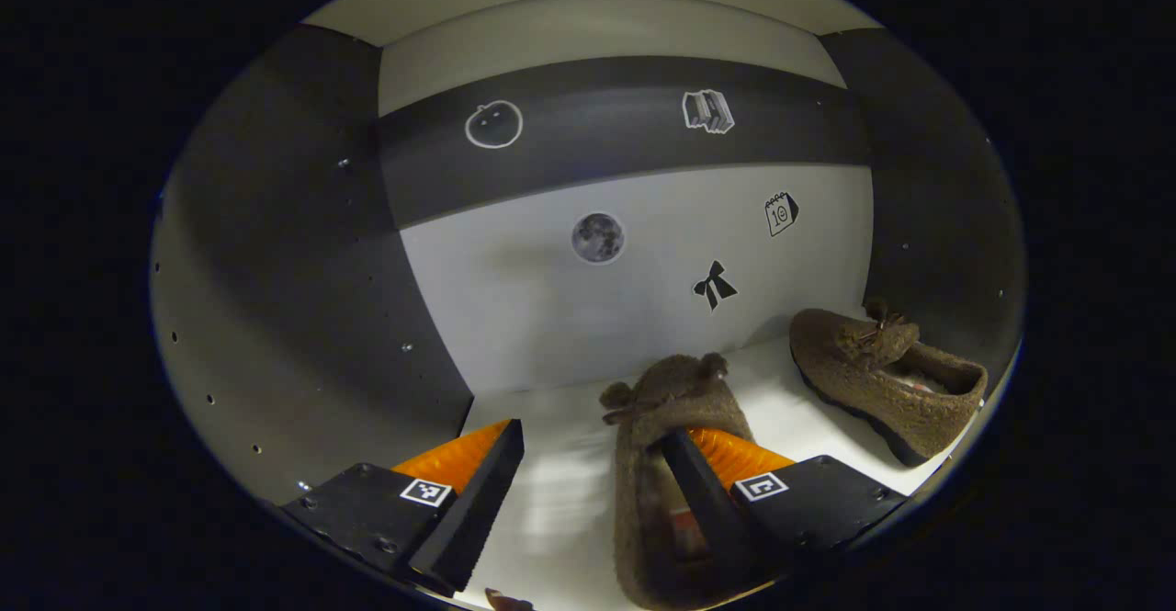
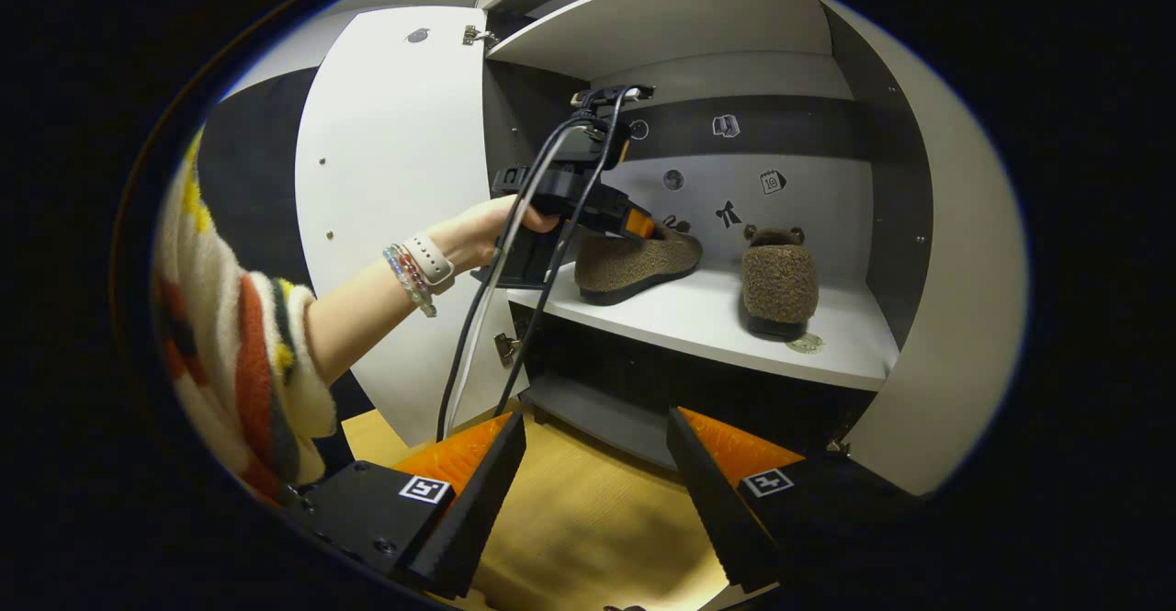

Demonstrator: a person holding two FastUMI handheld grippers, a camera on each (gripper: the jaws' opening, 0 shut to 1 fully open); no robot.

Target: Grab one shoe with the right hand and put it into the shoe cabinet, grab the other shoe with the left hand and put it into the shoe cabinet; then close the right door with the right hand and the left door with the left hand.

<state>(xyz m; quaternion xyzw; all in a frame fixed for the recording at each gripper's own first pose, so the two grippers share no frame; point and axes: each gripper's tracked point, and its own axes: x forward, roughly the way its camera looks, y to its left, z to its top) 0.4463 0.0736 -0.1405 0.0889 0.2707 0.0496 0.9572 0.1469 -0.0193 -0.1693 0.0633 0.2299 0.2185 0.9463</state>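
- With both brown fuzzy slip-on shoes on the white shelf [image 2: 698, 322] of the shoe cabinet, the placing stage looks nearly complete and the door-closing stage has not begun.
- The left gripper [image 1: 593, 464] sits inside the cabinet with its jaws spread wide. One finger rests in the opening of the near brown shoe [image 1: 666, 409]; the other stands apart over bare shelf. The shoe is released, not clamped.
- That shoe lies flat on its sole, toe towards the grey back panel [image 1: 634, 253], so it should stay put once the finger is withdrawn.
- The second brown shoe [image 1: 882, 372] stands further along the same shelf, well apart from the first, near the dark side wall [image 1: 946, 225].
- In the right gripper view, a hand [image 2: 478, 230] holds the left gripper [image 2: 634, 222] at the heel of the first shoe.
- The right gripper [image 2: 595, 482] hangs outside the cabinet above the wooden floor [image 2: 588, 537], jaws apart and holding nothing.
- The white cabinet door [image 2: 395, 216] behind the arm stands swung fully open. The arm must clear the opening before that door can close.
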